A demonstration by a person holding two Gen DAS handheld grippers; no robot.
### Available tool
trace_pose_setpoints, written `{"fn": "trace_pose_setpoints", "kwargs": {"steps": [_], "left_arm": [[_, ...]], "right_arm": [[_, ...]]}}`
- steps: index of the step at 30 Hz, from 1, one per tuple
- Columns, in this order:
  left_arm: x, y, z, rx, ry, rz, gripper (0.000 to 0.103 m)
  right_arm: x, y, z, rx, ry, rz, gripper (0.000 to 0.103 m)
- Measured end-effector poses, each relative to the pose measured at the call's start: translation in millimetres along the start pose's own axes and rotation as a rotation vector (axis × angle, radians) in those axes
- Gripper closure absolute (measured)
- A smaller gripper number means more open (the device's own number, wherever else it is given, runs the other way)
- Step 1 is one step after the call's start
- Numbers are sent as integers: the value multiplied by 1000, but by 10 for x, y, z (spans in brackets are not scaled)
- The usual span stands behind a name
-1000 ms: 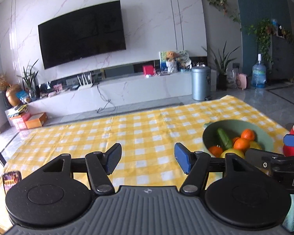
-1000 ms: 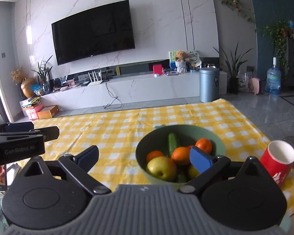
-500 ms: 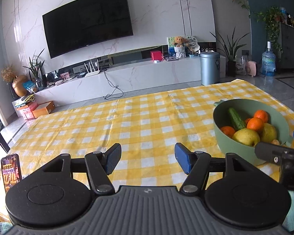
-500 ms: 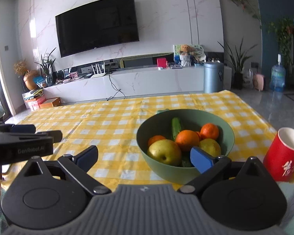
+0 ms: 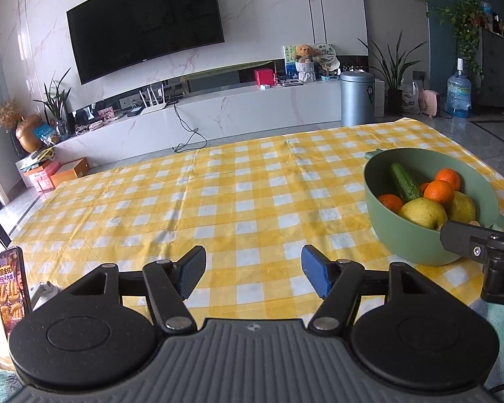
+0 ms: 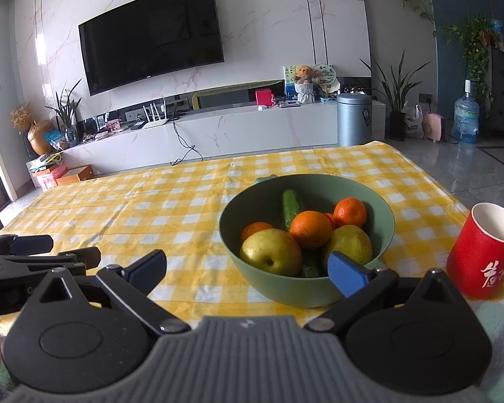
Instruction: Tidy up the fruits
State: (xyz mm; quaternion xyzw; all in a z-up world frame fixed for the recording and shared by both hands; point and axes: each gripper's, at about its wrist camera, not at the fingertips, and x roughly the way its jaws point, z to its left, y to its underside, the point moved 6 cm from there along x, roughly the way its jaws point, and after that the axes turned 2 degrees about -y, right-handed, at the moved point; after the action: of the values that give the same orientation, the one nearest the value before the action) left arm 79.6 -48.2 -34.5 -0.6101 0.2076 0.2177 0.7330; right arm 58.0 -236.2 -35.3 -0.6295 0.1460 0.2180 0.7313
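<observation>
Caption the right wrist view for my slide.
Open right gripper facing a green bowl of fruit, red cup beside it.

A: What is the tablecloth (image 5: 238, 198) like?
B: Yellow-and-white checked cloth, matt, with faint creases.
A: And the bowl (image 6: 305, 288)?
B: Smooth green, plastic-looking, with a dull sheen.
A: The fruit?
B: Oranges (image 6: 310, 229) have dimpled skin; the pear (image 6: 270, 252) is smooth, slightly speckled.
A: The cup (image 6: 480, 258)?
B: Red, finely textured outside; glossy white inside.
</observation>
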Motion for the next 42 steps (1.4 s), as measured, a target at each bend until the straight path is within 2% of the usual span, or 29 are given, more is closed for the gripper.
{"fn": "trace_pose_setpoints", "kwargs": {"steps": [42], "left_arm": [[-44,-73,49,-26,-2,-13,26]], "right_arm": [[7,1,5,-28,15,1,4]]}}
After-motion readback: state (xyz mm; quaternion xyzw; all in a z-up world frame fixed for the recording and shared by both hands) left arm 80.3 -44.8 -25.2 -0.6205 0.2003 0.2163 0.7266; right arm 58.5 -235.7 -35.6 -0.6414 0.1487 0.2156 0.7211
